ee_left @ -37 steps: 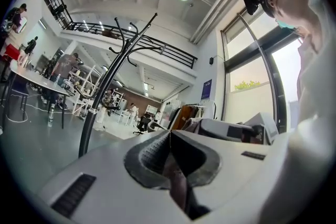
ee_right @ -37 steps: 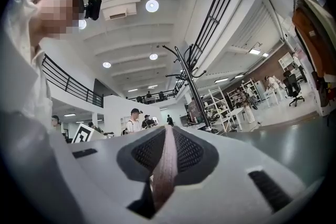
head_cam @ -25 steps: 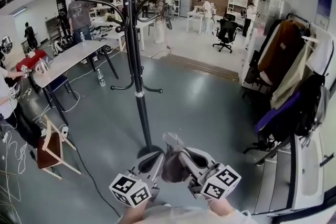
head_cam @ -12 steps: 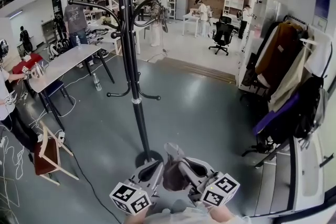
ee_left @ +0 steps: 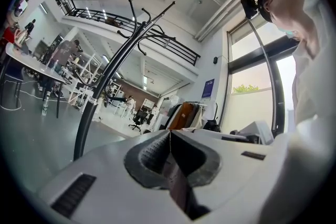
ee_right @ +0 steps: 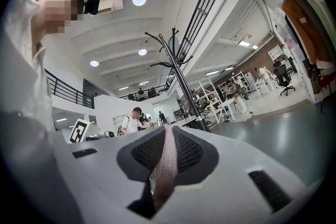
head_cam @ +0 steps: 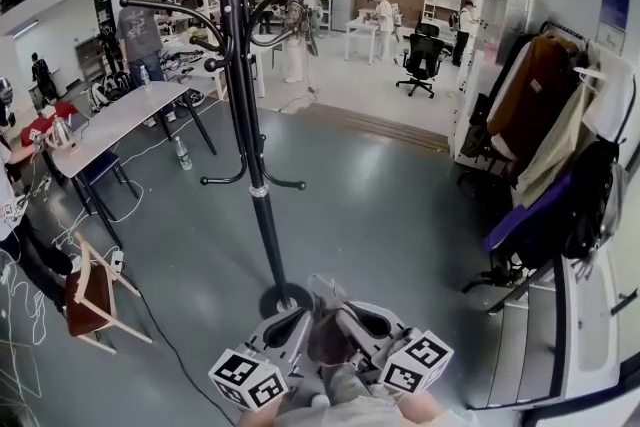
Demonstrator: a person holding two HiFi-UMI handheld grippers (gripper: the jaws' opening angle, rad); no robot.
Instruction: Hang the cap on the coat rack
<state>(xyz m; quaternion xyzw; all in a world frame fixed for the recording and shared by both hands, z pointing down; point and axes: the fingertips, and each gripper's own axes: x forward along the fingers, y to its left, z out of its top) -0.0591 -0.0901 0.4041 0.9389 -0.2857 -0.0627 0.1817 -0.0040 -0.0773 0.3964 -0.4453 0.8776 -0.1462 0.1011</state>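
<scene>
Sinking a little, cap still gripped

My left gripper and right gripper keep their jaws clamped on the cap, now slightly lower before the coat rack. Its hooks stand well above, so I must lift.

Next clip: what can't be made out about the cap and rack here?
- cap: head view, mostly hidden between left gripper and right gripper; both gripper views show only a pinched fabric strip.
- coat rack: head view, top cut off by the upper edge.
</scene>
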